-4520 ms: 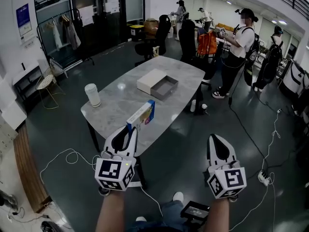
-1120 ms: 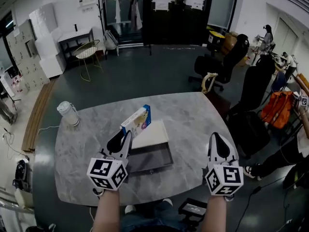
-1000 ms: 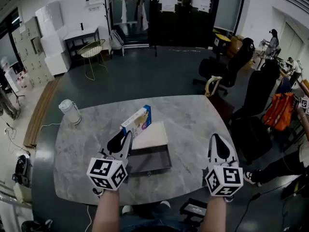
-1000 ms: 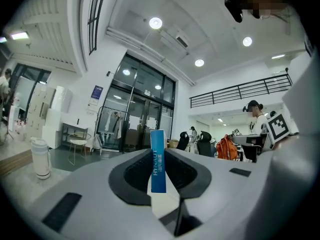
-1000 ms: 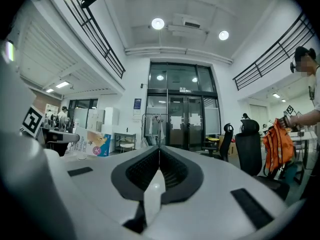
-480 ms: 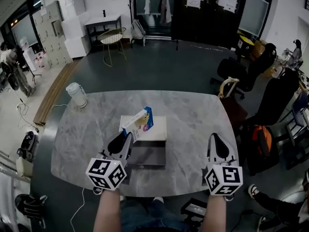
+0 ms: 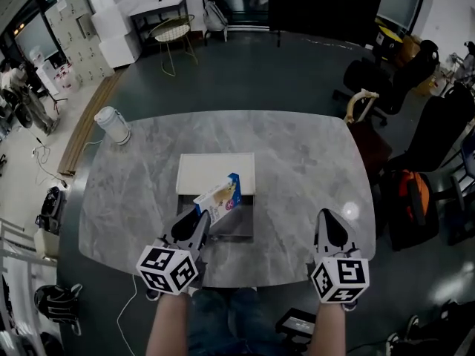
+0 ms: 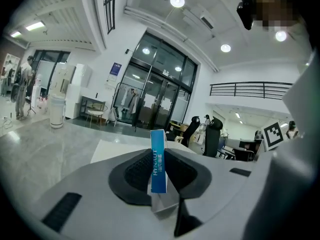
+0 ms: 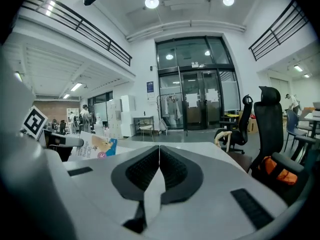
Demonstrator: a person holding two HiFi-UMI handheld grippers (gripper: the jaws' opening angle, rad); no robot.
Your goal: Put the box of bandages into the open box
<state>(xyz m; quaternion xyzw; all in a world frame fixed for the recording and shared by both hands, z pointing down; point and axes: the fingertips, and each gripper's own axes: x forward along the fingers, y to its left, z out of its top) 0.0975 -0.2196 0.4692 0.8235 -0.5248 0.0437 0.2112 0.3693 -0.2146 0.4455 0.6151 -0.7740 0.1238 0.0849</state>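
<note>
Bandage box [image 7: 220, 199] is clamped in the left gripper [image 7: 199, 219]. In the left gripper view the jaws [image 8: 159, 156] press on both flat sides of the bandage box [image 8: 158, 165], and its blue narrow edge stands upright between them, facing the camera. In the head view I see it held by its near end, tilted, far end raised and pointing away to the right.

Position: it hangs over the near left part of the open box [image 7: 240, 227], a dark grey tray on the table [image 7: 304, 162]. I cannot tell whether it touches the tray. A white lid [image 7: 215, 172] lies flat just behind the tray, touching its far edge.

Right gripper [image 7: 327, 218] is well to the right of the tray, over the near edge of the table. In the right gripper view its jaws [image 9: 159, 151] are pressed together with nothing between them. The same view shows the printed face of the bandage box [image 9: 96, 147] off to the left.

Both of my forearms enter from the bottom of the head view, and each gripper's marker cube faces the camera.

Elsewhere: a white canister [image 7: 113, 124] stands at the far left corner of the table, well apart from the open box.
</note>
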